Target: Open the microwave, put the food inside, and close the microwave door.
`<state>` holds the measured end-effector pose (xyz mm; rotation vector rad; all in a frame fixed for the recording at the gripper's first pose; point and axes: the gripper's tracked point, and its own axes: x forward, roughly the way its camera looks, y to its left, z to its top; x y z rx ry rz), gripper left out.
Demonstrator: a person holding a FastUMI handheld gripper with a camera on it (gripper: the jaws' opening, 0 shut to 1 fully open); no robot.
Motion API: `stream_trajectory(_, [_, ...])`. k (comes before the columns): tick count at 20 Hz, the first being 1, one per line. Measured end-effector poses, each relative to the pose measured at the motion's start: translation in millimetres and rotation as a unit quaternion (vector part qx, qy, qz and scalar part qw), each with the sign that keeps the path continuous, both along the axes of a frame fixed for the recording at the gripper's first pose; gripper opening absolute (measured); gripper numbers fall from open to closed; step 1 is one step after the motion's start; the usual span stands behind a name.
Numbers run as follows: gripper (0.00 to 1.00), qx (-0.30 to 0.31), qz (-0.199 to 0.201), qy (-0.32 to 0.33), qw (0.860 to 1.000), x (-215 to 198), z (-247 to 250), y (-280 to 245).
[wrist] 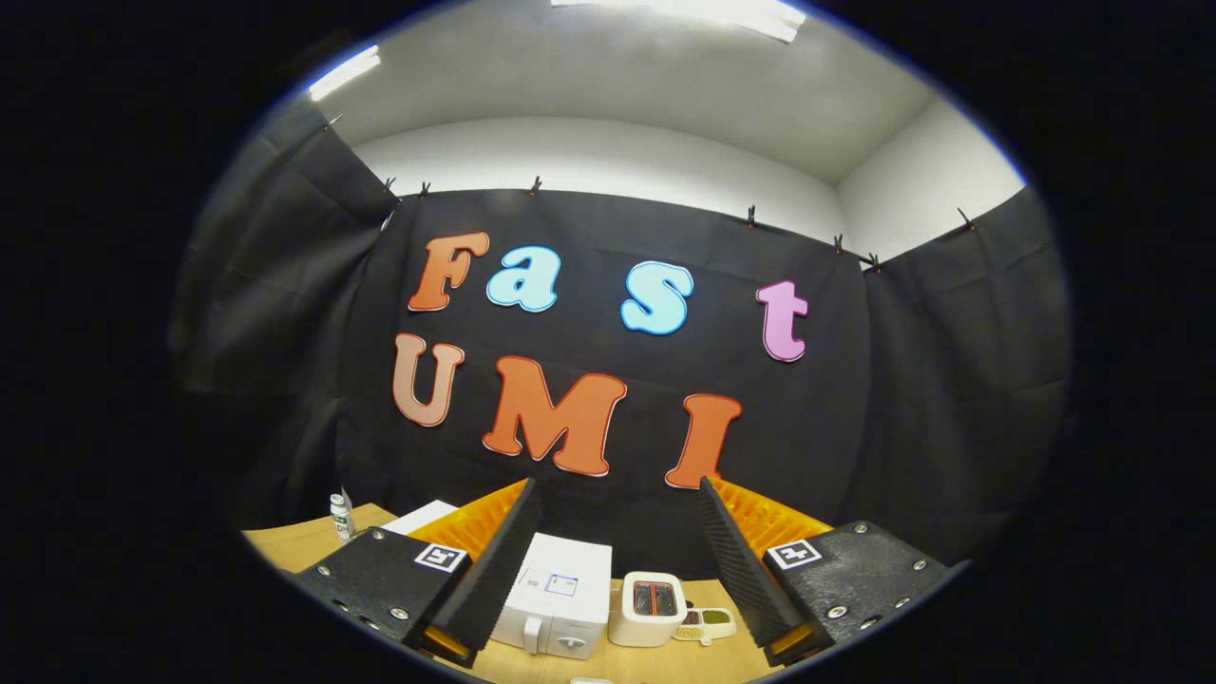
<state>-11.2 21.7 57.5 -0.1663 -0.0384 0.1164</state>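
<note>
Claw (616, 560) spread wide and empty, raised over the table (294, 543) with both fingers apart and nothing between them.

Gripper view: between my fingers and beyond them sits the microwave (559, 597), a white box on the wooden table, seen from above and in front. Its door looks shut flush with the body, the handle and a round knob showing low on its front. Just beside it, toward my right finger, stands a toaster (648, 608), white, with two slots in its top. Next to the toaster lies the food (705, 624), a small pale tray with what looks like green and brown portions; it is too small to make out more. It rests on the table, outside the microwave. Near the table's far left corner stands a small bottle (340, 517) with a white cap, and a flat white sheet (420, 518) lies by it, partly behind my left finger.

By my judgement the door is the business in hand: with the food out on the table and the door closed, the opening step fits best. That move would call for me to drop down and forward to the front of the microwave, bring the fingers to the handle and pull it outward, keeping clear of the toaster standing close alongside.
</note>
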Motion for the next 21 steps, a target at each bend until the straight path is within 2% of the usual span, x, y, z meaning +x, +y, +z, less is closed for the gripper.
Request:
stream_trajectory(11, [0.98, 0.003, -0.003, -0.078, 0.997, -1, 86, -7])
stream_trajectory(21, [0.99, 0.014, 0.003, -0.078, 0.997, -1, 87, -7])
